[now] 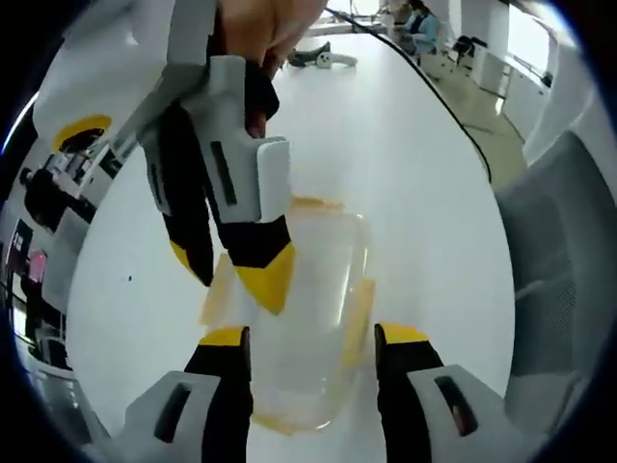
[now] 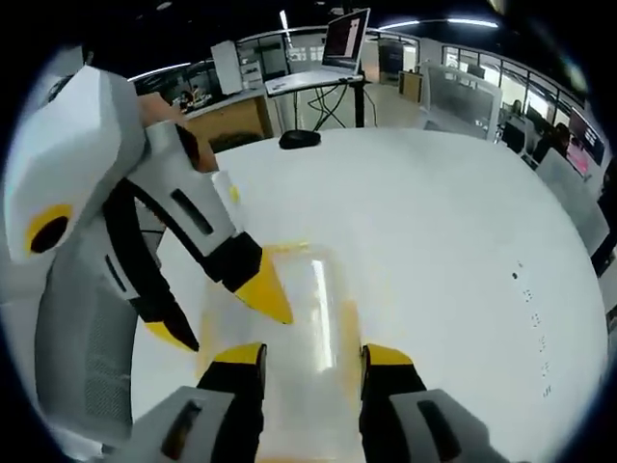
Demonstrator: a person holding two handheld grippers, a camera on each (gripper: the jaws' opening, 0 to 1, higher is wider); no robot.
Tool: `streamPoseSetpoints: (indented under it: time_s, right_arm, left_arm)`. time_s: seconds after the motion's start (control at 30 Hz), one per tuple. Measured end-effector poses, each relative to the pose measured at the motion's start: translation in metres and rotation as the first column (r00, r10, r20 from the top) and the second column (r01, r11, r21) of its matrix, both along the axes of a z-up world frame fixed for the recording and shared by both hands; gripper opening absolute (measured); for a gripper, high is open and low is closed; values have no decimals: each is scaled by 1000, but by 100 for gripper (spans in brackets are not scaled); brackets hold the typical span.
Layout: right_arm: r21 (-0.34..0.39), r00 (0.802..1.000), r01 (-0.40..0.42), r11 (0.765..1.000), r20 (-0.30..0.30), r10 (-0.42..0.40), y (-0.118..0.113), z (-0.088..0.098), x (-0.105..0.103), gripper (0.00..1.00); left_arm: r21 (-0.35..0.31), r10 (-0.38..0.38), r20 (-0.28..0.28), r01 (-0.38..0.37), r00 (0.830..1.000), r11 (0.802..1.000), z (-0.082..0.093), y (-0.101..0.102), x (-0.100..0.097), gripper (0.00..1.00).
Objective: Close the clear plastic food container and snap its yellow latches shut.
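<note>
Both my hand-held grippers, left (image 1: 311, 345) and right (image 2: 311, 359), hang spread wide over the clear container (image 1: 307, 318), its long axis running straight away between my jaws on the worktop (image 1: 405, 164).

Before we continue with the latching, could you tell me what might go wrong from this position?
1. Both grippers crowd the clear container: the right gripper reaches in close to the left gripper, so their jaws could collide.
2. The container sits loose on the smooth white table; a sideways push on a yellow latch might slide it rather than snap it.
</note>
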State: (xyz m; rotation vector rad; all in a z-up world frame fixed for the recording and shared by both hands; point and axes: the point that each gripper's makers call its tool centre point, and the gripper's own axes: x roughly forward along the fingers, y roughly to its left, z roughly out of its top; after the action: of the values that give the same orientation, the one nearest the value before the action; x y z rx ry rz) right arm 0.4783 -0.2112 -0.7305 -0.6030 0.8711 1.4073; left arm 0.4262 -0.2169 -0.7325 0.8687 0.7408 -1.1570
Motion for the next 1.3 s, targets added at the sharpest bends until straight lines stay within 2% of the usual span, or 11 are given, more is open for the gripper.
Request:
streamPoseSetpoints:
  time_s: [0.07,0.43,0.77,0.93,0.97,1.0,1.03,1.2,1.3]
  right_arm:
    - [-1,1000,10,1000,-22,-10,-1,-1,0,37]
    - [-48,999,-22,999,-35,20,1,-1,-2,36]
    - [-102,998,-30,994,-51,24,1,-2,3,29]
    - [-149,997,-34,988,-70,24,1,-4,5,25]
    - [-164,994,-74,984,-87,60,2,-4,0,25]
    - [-178,996,-55,982,-78,42,2,-4,3,25]
    - [-181,995,-56,982,-86,41,2,-4,2,25]
    - [-176,990,-70,982,-132,47,1,-7,4,25]
    - [-181,984,-49,982,-178,16,-7,-11,1,25]
  left_arm:
    - [1,2,4,-2,1000,1000,0,0,0,49]
    - [21,3,48,-4,999,1000,-2,1,3,46]
    - [38,26,86,-29,996,999,-5,1,4,45]
    - [57,46,98,-52,994,997,-6,0,6,43]
    - [53,47,106,-52,993,997,-6,1,7,41]
    - [45,24,100,-28,995,999,-9,-5,6,41]
    - [49,53,104,-58,993,997,-9,-2,6,41]
    - [66,64,105,-71,992,995,-11,-2,8,41]
    - [65,59,102,-66,993,996,-12,0,8,41]
